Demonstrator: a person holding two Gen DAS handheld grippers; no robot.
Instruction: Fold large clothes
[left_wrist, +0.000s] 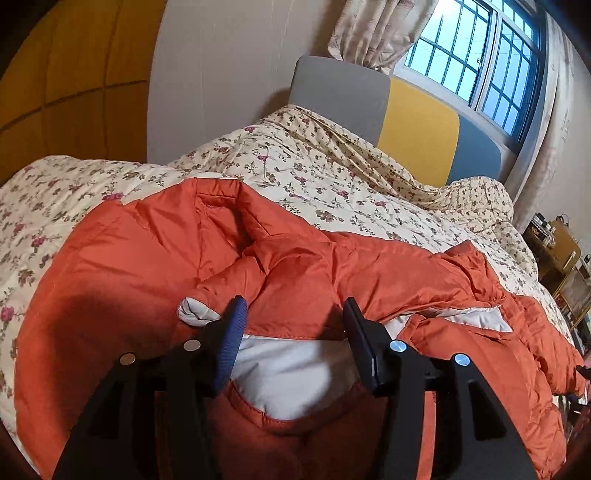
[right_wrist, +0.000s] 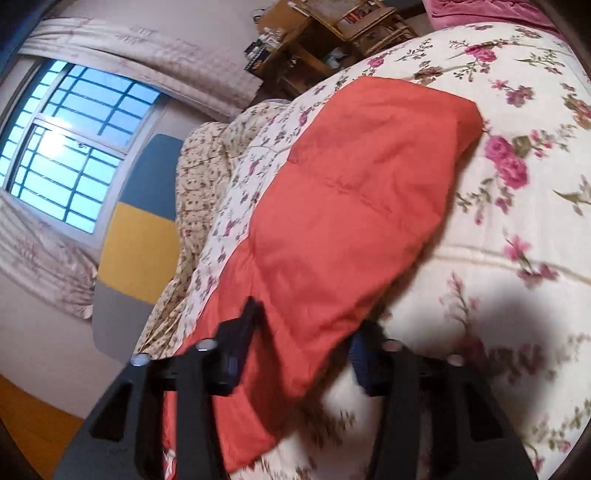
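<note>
Left gripper (left_wrist: 293, 314): jaws wide apart, straddling the orange jacket (left_wrist: 155, 251) at a hem/opening edge where the white lining (left_wrist: 295, 369) shows; nothing pinched yet. Right gripper (right_wrist: 306, 328): jaws either side of a jacket (right_wrist: 351, 192) sleeve or panel, w/ fabric running between them. View is blurred, so I can't tell if it's actually clamped. Jacket lies spread and rumpled on the floral quilt (left_wrist: 314, 177) over the bed, headboard (left_wrist: 417, 122) well beyond.

To do this well, imo: close left on outer shell + lining together, not lining alone. Confirm right has a firm bite. Lift both evenly, keep the edge taut, fold across the body, then smooth puffy ridges.
</note>
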